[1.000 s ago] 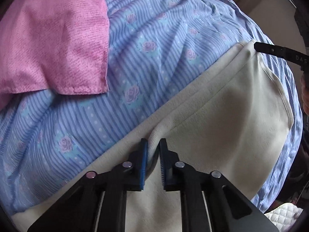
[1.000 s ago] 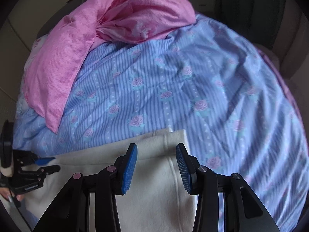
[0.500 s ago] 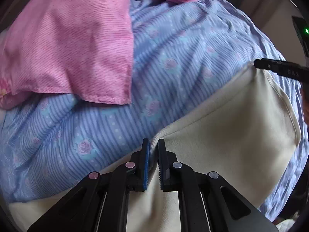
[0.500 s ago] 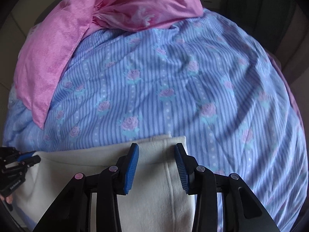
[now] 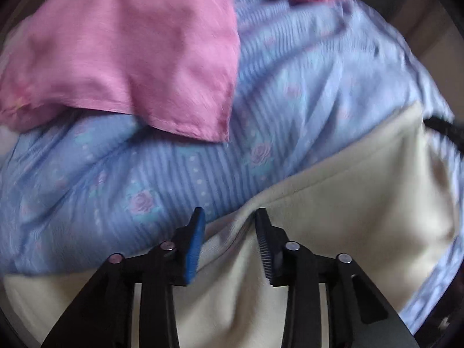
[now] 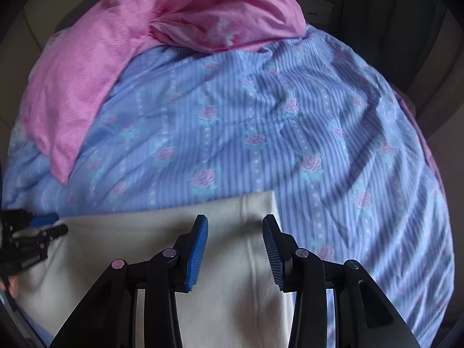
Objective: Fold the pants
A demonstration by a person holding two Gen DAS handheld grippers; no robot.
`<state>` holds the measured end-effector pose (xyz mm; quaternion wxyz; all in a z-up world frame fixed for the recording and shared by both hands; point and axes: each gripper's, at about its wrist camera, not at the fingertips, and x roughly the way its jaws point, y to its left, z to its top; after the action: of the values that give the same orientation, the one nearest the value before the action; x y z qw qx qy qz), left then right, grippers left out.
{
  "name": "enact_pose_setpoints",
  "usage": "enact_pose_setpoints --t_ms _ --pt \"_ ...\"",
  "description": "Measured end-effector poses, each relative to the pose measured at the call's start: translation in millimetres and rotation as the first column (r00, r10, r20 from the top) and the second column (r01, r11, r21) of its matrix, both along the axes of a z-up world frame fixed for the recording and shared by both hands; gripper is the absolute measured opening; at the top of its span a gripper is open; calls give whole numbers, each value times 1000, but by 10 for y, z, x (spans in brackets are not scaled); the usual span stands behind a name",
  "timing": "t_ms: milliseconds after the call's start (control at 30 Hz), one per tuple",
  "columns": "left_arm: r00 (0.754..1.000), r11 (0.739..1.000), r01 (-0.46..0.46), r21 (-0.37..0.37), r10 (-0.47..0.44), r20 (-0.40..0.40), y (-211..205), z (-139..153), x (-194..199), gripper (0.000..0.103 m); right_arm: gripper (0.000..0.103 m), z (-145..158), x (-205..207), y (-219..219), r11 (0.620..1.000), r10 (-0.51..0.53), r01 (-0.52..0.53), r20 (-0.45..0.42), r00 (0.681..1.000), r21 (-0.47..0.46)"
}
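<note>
Pants: the cream pants [image 6: 232, 275] lie flat on the blue flowery blanket [image 6: 261, 133], at its near edge.
Pants edge: a raised fold of the pants [image 5: 333, 217] runs up between the fingers of the left gripper.
Left gripper: the left gripper [image 5: 229, 243] points down at the pants. Its jaws are opening. The fold sits in the gap, but the pads do not press on it.
Right gripper: the right gripper [image 6: 235, 249] hangs over the far corner of the pants. Its jaws are partly open and hold nothing.
Blanket: it has blue stripes and pink roses and lies under the pants.
Pink cloth: the pink cloth [image 6: 87, 87] lies on the blanket, well apart from the pants.
</note>
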<state>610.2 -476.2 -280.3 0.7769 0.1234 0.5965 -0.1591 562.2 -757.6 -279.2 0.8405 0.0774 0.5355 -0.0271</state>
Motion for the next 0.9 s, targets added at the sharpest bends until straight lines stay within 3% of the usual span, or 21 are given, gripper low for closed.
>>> enact_pose_setpoints --t_ms 100,233,367,533,767,900 --pt "992 995 -62 -77 70 104 179 449 -313 61 43 261 -211 88 1000 8 -10 51 999 26" --pt "982 980 -110 -169 133 134 455 863 -916 61 55 626 -541 285 997 34 -41 107 994 67" --pt "958 955 -205 -213 240 157 794 1205 -1661 61 56 982 -969 662 985 130 -144 134 982 97" --pt "892 910 -362 -203 401 206 1241 1580 -2637 62 56 1288 -1471 1155 960 255 -270 162 953 77" --pt "817 843 -483 -238 531 226 2128 1838 -3644 64 56 1735 -2219 2025 912 391 -408 204 898 48" --pt "816 852 -471 -230 519 254 2740 1933 -4016 68 57 1861 -2527 2587 902 399 -423 206 893 88"
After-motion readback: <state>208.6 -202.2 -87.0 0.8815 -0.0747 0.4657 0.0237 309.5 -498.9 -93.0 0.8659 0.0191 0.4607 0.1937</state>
